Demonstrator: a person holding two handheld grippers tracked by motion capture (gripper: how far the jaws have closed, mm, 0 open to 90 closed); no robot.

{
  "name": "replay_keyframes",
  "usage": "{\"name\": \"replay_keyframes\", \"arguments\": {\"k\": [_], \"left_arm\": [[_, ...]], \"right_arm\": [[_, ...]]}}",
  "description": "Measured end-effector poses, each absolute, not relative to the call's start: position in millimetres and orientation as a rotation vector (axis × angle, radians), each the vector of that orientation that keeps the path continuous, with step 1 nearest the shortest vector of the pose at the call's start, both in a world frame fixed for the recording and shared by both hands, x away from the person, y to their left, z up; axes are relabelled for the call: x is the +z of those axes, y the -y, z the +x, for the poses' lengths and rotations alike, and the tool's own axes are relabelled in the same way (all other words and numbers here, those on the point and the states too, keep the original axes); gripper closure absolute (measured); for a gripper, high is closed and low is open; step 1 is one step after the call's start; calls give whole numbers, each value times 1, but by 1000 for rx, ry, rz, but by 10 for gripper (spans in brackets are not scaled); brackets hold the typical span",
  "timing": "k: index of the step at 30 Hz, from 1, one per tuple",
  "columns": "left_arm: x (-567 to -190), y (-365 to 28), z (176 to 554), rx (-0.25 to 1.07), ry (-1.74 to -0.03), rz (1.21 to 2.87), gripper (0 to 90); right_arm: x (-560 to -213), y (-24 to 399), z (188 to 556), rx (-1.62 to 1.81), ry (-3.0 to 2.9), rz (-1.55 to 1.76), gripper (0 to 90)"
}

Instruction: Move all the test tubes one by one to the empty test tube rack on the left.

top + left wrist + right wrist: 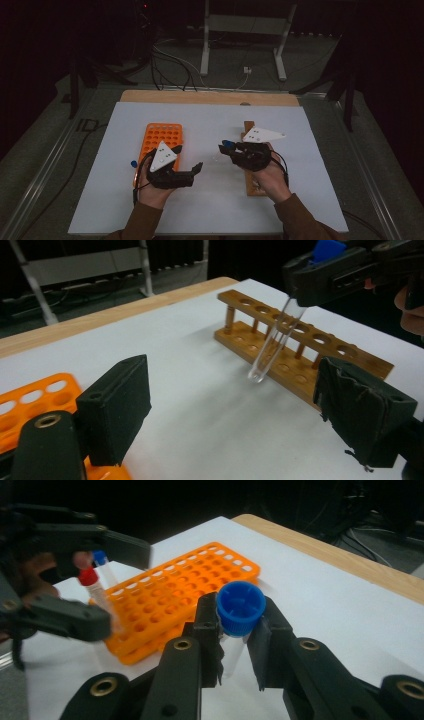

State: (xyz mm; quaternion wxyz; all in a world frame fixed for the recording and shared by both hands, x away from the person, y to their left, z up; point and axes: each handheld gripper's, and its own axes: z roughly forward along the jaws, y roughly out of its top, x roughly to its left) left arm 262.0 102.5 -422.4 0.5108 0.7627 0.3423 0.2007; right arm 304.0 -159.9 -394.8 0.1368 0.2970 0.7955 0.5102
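Observation:
My right gripper (223, 147) is shut on a clear test tube with a blue cap (240, 607), gripping it just under the cap. In the left gripper view that tube (275, 340) hangs tilted above the white sheet, in front of the wooden tube rack (360, 360). Facing it from the left, my left gripper (190, 160) is open, with nothing between its pads (117, 405). The orange tube rack (162, 135) lies beside the left hand. The wooden rack (249, 186) lies under the right hand.
A red-capped tube (90, 577) and a blue-capped one (100, 557) stand at the far end of the orange rack (200, 580), behind the left gripper (125, 587). A white sheet (210, 115) covers the table. Metal stand legs (205, 50) and cables are on the floor beyond.

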Motion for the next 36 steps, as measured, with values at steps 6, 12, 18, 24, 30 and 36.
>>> {"name": "replay_keyframes", "arguments": {"k": [6,12,18,24,30,36], "left_arm": [[-424,-85,260,474,-780,1883,178],[-427,-73,260,457,-721,1930,474],[-428,-69,261,446,-707,1931,671],[-429,-67,260,440,-692,1941,748],[-430,-65,259,449,-670,1950,778],[-430,-72,261,467,-721,1933,779]], "right_arm": [[-395,151,298,1488,-2351,824,761],[-395,143,294,1521,-2388,813,760],[-398,136,292,1525,-2422,793,761],[-399,134,292,1522,-2432,786,761],[-399,134,292,1528,-2430,792,753],[-397,143,294,1595,-2398,809,527]]}}
